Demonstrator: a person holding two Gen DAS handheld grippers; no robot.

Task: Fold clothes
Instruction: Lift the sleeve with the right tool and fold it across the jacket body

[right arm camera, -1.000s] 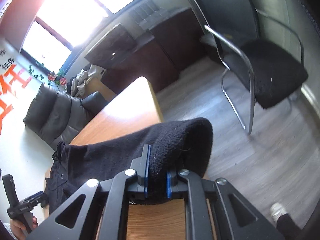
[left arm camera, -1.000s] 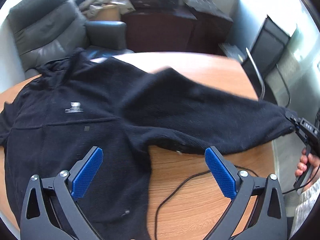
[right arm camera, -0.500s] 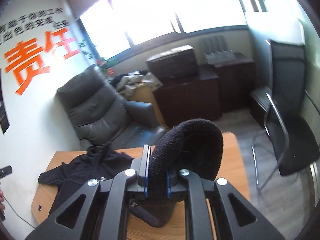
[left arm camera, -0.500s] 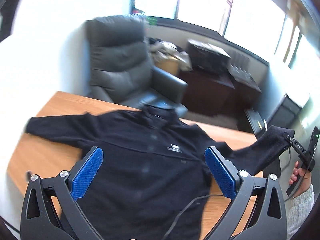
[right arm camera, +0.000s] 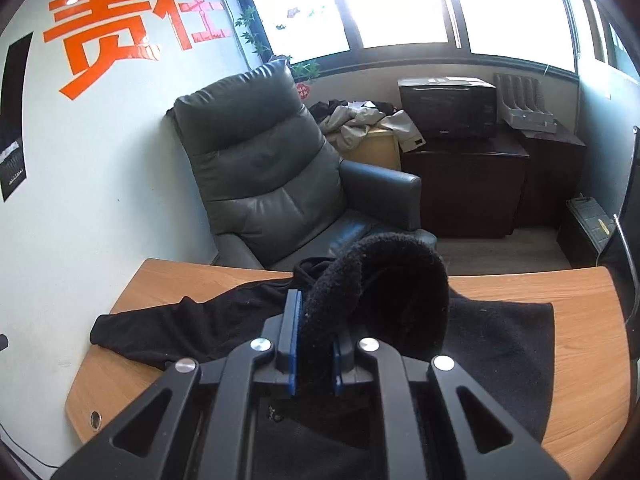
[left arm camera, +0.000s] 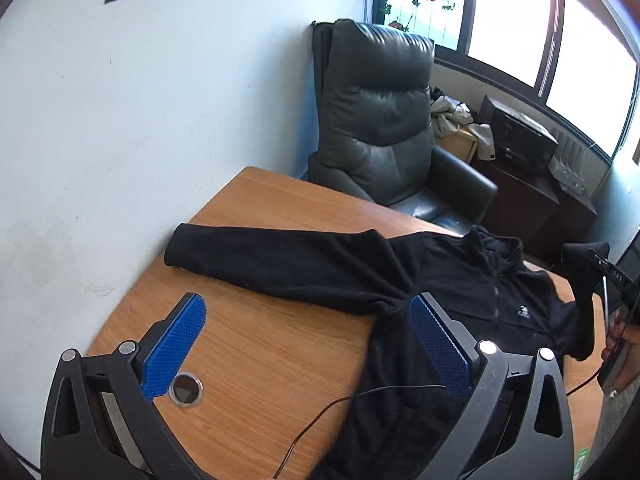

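Orange wall characters (right arm camera: 132,28) read 责任.

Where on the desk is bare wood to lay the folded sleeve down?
Bare wood lies between the outstretched sleeve, the wall-side edge and the grommet hole; also the desk's right end beyond the fleece jacket. The middle is crowded. The right gripper clamps the cuff.

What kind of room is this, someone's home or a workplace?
Most likely an office. A wooden desk stands against a wall bearing big orange Chinese characters like a workplace slogan, a padded leather armchair sits behind it, and a dark cabinet under the windows carries a printer-like machine.
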